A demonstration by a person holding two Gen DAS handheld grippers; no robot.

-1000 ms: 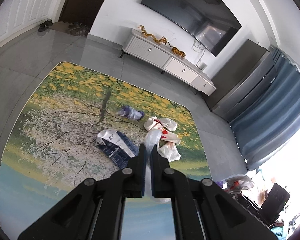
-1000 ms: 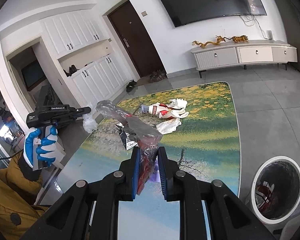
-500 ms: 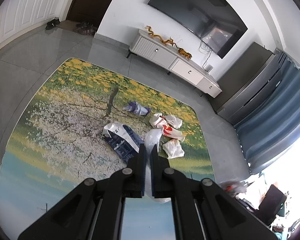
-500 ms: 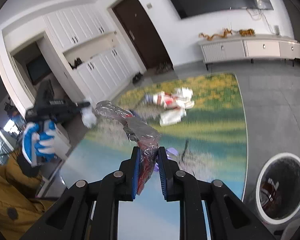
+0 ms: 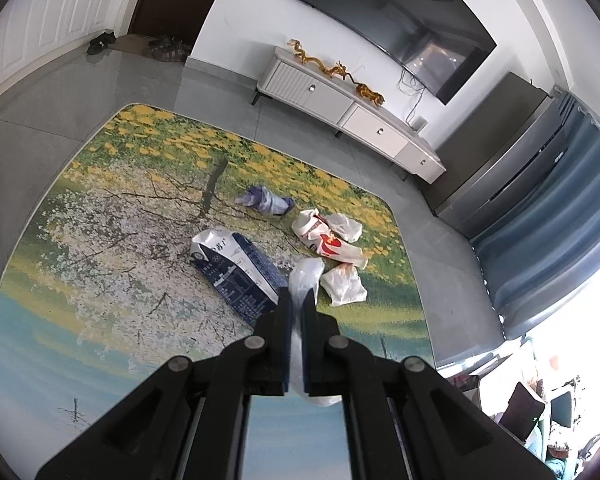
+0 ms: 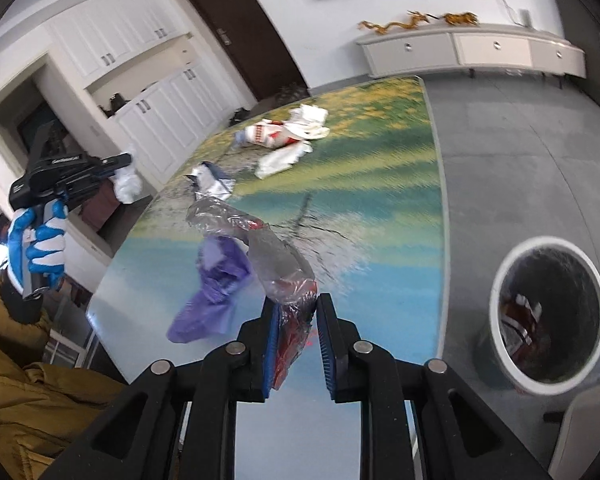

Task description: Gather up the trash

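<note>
Two crinkled plastic wrappers (image 6: 260, 256), gripped.

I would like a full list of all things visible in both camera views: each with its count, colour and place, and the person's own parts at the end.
Printed landscape rug: one, green, yellow and blue, on the grey floor.
Dark blue and white packet: one, mid-rug.
Red and white wrappers: a cluster, far side of the rug.
Purple plastic bag: one, near end of the rug.
Round white trash bin: one, on the floor right of the rug, trash inside.
White TV cabinet: one, against the wall, gold dragon figures on top.
Left gripper: fingers shut on a whitish plastic bag.
Right gripper: fingers around a clear crumpled wrapper.
</note>
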